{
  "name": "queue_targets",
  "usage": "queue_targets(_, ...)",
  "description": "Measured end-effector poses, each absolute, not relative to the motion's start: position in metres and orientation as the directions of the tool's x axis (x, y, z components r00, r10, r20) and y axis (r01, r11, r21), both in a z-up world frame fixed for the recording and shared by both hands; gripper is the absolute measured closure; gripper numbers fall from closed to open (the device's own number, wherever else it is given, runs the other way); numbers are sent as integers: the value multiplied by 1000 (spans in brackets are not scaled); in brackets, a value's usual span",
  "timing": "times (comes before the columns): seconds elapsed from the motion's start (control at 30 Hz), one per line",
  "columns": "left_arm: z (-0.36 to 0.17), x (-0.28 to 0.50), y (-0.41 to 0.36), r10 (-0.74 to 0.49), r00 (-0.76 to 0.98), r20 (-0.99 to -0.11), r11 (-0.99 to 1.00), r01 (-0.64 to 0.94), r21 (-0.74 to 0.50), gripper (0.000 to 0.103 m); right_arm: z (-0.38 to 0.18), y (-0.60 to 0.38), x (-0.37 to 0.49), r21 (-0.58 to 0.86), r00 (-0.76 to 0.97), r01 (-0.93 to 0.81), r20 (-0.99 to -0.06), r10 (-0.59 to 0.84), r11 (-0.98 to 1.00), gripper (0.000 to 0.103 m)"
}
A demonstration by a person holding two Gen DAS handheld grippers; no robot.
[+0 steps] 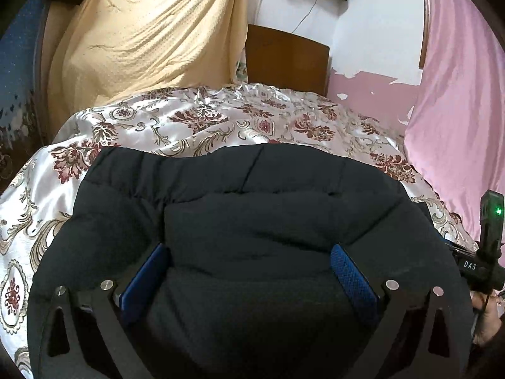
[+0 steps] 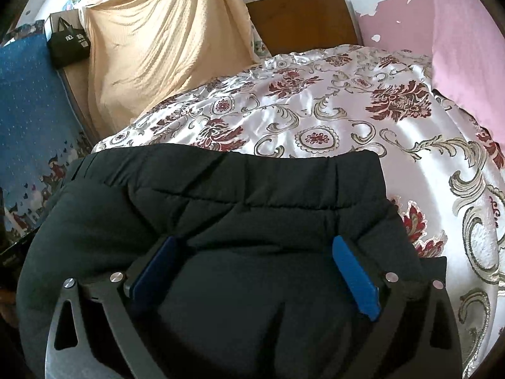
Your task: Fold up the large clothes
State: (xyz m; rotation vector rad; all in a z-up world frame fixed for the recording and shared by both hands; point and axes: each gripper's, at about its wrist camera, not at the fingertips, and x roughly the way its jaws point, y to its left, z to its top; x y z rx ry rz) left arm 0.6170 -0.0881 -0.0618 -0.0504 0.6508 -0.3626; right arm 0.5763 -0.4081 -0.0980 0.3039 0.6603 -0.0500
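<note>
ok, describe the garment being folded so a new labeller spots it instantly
Start at the bed with the shiny white floral bedspread below the wooden headboard. On its near end lies the black padded garment, quilted with stitched seams. It is the only dark, matte, unpatterned item on the bed, and both open grippers, left gripper and right gripper, sit over it.

You see a plain black quilted padded garment (image 1: 252, 221) lying on a glossy white satin bedspread (image 2: 347, 120) patterned with dark red flowers and grey-gold scrolls. Each gripper's finger pads (image 1: 353, 278) are blue on black frames. Behind hang a pale yellow dotted-weave cloth (image 1: 151, 31) and a pink cloth (image 1: 457, 110). The brown wooden headboard (image 2: 300, 19) meets a pink-and-white wall. The blue speckled fabric (image 2: 28, 101) at left seems to carry small hearts.
</note>
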Motion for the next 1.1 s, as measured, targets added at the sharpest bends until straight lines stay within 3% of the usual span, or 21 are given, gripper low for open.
queue_targets(0.47, -64, 615, -86, -352, 739, -575, 934, 314, -167, 0, -102, -413, 577, 295, 798, 132, -598, 75, 946, 6)
queue_targets(0.67, -63, 613, -70, -412, 731, -544, 911, 326, -252, 0, -101, -415, 571, 322, 820, 115, -565, 93, 940, 5)
queue_targets(1.1, -45, 580, 16, -332, 694, -639, 939, 177, -295, 0, -106, -473, 491, 593, 888, 125, -424, 176, 796, 3)
